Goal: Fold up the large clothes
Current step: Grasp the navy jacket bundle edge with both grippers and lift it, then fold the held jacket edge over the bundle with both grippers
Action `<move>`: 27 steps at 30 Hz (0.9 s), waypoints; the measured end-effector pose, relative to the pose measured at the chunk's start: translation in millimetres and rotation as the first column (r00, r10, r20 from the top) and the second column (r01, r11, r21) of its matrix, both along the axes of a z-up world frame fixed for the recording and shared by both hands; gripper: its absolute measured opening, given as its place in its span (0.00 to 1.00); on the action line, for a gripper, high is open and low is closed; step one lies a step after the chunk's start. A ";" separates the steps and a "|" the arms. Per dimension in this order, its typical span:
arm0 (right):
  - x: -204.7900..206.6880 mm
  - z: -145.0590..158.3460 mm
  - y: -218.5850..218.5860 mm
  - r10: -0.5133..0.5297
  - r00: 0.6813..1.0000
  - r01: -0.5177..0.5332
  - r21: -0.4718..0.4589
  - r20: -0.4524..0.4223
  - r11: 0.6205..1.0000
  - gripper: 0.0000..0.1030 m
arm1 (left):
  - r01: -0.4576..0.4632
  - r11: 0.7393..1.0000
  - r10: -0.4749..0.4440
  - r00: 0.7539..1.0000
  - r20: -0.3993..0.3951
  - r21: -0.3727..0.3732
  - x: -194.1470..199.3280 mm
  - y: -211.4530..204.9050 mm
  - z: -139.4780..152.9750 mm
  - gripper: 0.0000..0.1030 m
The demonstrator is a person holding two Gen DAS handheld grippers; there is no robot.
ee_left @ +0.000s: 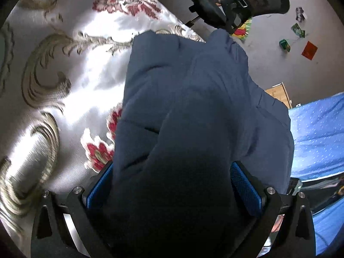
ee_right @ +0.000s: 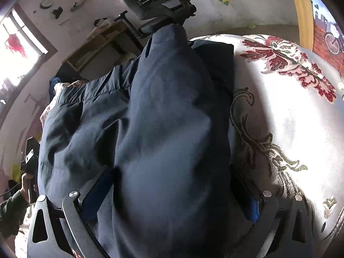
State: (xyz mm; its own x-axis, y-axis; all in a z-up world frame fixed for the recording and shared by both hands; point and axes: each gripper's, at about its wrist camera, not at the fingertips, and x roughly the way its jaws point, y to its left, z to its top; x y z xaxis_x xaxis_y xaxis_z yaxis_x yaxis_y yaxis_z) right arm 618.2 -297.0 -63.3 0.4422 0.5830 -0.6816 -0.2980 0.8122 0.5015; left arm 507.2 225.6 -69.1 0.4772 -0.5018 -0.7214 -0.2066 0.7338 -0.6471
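A navy garment point(ee_left: 189, 107) is bunched thick between the pads of the left gripper point(ee_left: 172, 185), and the cloth is clamped there, with the blue pads point(ee_left: 245, 189) pressed against its sides at seven and five o'clock of the left view. From that grip the fabric is carried up toward twelve o'clock, where it is draped over the floral cover point(ee_left: 64, 68) seen spreading from nine to eleven o'clock. In the right view the same garment point(ee_right: 163, 129) is gripped by the right gripper point(ee_right: 172, 193), a fat fold being pinched between its fingers; the rest of the cloth is spread toward nine o'clock in creased layers and is laid on the cover point(ee_right: 290, 129), which is seen bare from one to four o'clock. Beyond the garment's far end, at twelve o'clock in both views, an office chair point(ee_left: 253, 2) is seen. A blue dotted sheet point(ee_left: 318, 133) is shown at three o'clock in the left view, and a window point(ee_right: 19, 49) at ten o'clock in the right view.
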 end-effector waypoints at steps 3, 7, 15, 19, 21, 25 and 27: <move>-0.8 1.0 3.7 -0.012 1.000 0.012 -0.004 -0.017 1.000 1.00 | -0.004 1.000 0.004 1.000 0.001 0.012 -1.2 -1.5 5.0 0.98; -2.7 1.5 7.7 -0.014 0.999 0.015 0.009 -0.046 1.000 1.00 | -0.013 0.999 0.012 1.000 0.016 0.048 -1.3 -4.8 13.7 0.89; -15.1 3.1 22.9 -0.005 0.997 0.006 0.014 -0.077 1.000 0.87 | -0.037 0.989 0.031 0.999 0.043 0.143 -12.4 -21.3 28.4 0.63; -22.5 11.4 22.0 -0.024 0.997 0.025 0.005 -0.070 1.000 0.57 | -0.038 0.980 0.021 0.996 0.086 0.193 -21.9 -33.1 37.0 0.40; -26.3 19.1 23.8 -0.023 0.998 0.022 -0.007 -0.055 1.000 0.44 | -0.038 0.974 0.012 0.993 0.116 0.225 -29.4 -40.1 43.0 0.32; -34.4 37.2 27.3 -0.027 0.999 0.027 -0.041 -0.019 0.999 0.27 | -0.041 0.956 -0.007 0.986 0.165 0.289 -27.3 -60.2 63.2 0.22; -39.5 48.1 31.2 -0.031 0.999 0.031 -0.051 0.011 0.998 0.23 | -0.056 0.958 0.003 0.982 0.186 0.282 -31.5 -62.8 70.8 0.20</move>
State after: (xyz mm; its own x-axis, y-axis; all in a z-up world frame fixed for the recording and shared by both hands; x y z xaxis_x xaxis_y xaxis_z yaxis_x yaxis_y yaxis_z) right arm 578.7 -265.8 -15.2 0.4670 0.5333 -0.7053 -0.2773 0.8457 0.4559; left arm 475.6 162.8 1.6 0.6253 -0.2720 -0.7314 -0.1295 0.8881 -0.4410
